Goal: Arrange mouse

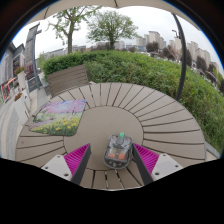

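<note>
mouse [118, 150] between jaws, held | gripper [113, 158] clenched on it | above slatted table [150, 110]

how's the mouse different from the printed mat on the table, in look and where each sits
The mouse is a small, raised, grey thing standing between the claw fingers; the mat is wide and flat, lying beyond them to one side. The mouse is plain with a spot of colour on top; the mat bears a pink and green picture. Both rest on the round slatted table.

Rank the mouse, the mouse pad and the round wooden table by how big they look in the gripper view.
Largest to smallest:
1. Round wooden table, filling most of the view.
2. Mouse pad, on the table beyond the jaws.
3. Mouse, held between the gripper jaws. It is nearest the camera, so it looks larger than it is.
</note>
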Tool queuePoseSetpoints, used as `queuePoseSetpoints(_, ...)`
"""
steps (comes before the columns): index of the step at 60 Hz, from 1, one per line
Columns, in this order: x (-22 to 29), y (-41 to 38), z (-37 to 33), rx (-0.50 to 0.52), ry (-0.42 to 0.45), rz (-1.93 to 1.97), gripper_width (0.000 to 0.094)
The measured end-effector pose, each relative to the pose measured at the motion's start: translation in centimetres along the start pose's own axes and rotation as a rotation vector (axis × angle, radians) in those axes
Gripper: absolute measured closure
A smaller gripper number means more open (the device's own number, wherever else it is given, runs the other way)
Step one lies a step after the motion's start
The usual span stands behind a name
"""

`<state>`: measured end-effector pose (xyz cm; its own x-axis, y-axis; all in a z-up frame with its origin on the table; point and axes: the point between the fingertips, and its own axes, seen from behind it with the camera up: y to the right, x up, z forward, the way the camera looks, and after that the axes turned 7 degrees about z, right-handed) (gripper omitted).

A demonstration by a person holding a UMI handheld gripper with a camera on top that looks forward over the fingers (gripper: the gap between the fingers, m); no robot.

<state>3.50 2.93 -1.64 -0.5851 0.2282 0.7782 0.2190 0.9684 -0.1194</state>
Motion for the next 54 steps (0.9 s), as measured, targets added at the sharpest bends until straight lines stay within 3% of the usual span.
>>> queuePoseSetpoints(18,1.3,-0.9,2.2,0.026,-0.018,0.008,0.0136)
queuePoseSetpoints(22,1.6,-0.5,2.5,0.011,-0.019,0.003,0.0239)
queuePoseSetpoints(25,1.7,0.6,2.9,-0.034,-0.019,-0.016,0.048)
queuePoseSetpoints(31,2.0,0.7,2.9,-0.048,-0.032,-0.042,0.0539)
queuePoseSetpoints(41,7.6,-2.6,0.9,-0.008,-0.007,-0.031,0.0553)
queuePoseSetpoints(54,15.2,-14.4,2.4,0.065,0.044,-0.009,0.0554)
